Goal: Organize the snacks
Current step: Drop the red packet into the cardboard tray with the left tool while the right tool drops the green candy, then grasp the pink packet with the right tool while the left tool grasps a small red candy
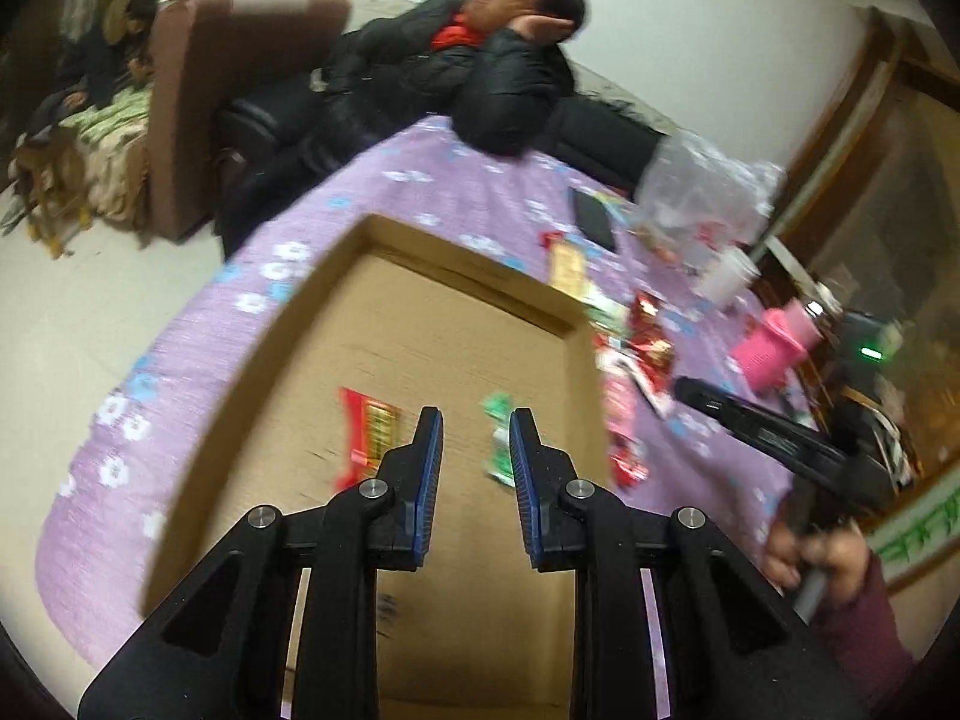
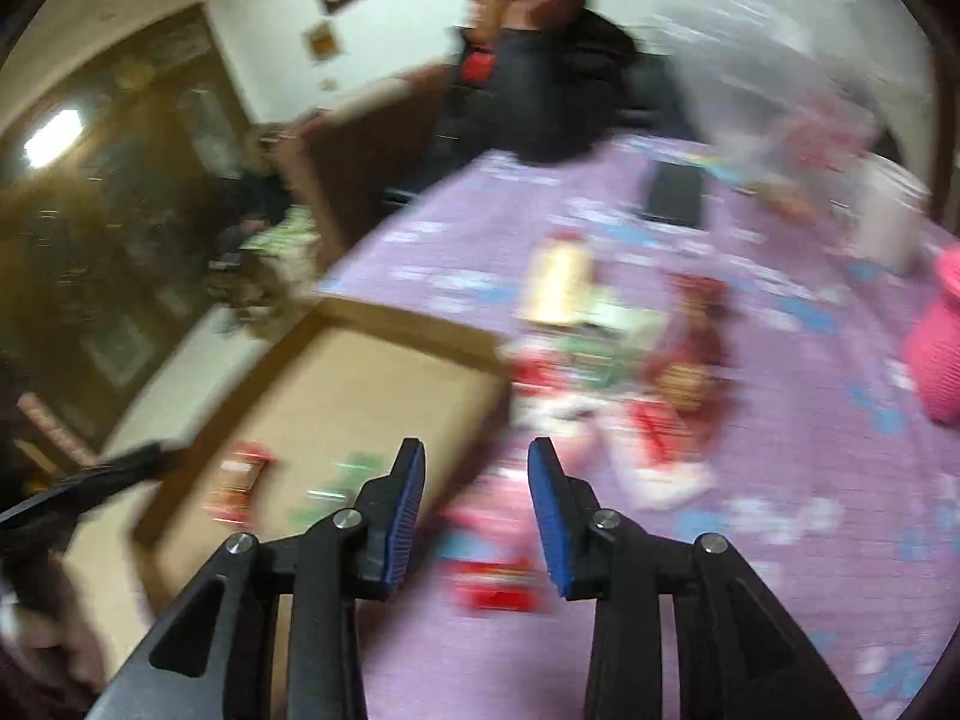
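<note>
Purple flowered cloth [image 1: 198,354] covers your table, with a flat cardboard box [image 1: 420,324] on it holding 2 snacks: a red packet [image 1: 366,438] and a green packet [image 1: 501,420]. More glossy wrappers [image 2: 606,354] lie in a loose pile just right of the box. Your left gripper [image 1: 476,438] hovers over the box, jaws parted and empty; your right gripper [image 2: 477,474] hangs over a blurred red packet [image 2: 495,582], jaws wide.
</note>
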A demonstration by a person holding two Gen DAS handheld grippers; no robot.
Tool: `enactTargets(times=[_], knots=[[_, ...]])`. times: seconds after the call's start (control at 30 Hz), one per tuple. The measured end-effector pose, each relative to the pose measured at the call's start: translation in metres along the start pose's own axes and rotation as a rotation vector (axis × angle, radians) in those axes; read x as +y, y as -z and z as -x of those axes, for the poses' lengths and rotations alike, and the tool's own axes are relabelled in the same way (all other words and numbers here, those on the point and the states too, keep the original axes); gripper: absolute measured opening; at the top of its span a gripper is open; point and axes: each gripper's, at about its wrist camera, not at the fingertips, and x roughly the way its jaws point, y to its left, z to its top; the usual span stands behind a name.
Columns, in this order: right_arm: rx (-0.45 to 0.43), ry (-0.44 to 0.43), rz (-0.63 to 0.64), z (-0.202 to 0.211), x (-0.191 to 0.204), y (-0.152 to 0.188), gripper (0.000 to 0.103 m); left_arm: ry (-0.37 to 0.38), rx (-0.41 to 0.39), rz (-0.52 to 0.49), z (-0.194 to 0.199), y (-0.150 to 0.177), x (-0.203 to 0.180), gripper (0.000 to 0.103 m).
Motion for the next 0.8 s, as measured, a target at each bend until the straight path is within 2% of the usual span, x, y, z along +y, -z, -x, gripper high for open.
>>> enactTargets(times=[0.1, 0.23, 0.4, 0.43, 0.47, 0.53, 0.67, 0.8], knots=[[0.036, -0.042, -0.04, -0.008, -0.017, 0.009, 0.038, 0.031, 0.003, -0.032, 0.0, 0.008, -0.015, 0.021], [0.062, -0.065, -0.087, -0.028, -0.009, 0.007, 0.038, 0.05, 0.012, -0.051, -0.001, 0.012, -0.031, 0.021], [0.126, 0.02, -0.11, -0.063, 0.009, 0.001, 0.038, 0.068, 0.023, -0.096, -0.001, 0.017, -0.052, 0.021], [0.117, 0.019, -0.115, -0.065, 0.009, 0.002, 0.036, 0.072, 0.027, -0.107, -0.002, 0.018, -0.057, 0.021], [0.105, 0.025, -0.115, -0.064, 0.008, 0.002, 0.028, 0.077, 0.033, -0.12, -0.004, 0.019, -0.062, 0.021], [0.101, 0.019, -0.13, -0.058, 0.001, 0.004, 0.021, 0.09, 0.047, -0.153, -0.009, 0.021, -0.074, 0.021], [0.094, 0.066, -0.102, -0.033, -0.02, 0.016, 0.019, 0.118, 0.081, -0.251, -0.029, 0.028, -0.106, 0.021], [0.114, 0.087, -0.111, -0.001, -0.05, 0.045, 0.019, 0.103, 0.147, -0.361, -0.062, 0.031, -0.136, 0.021]])
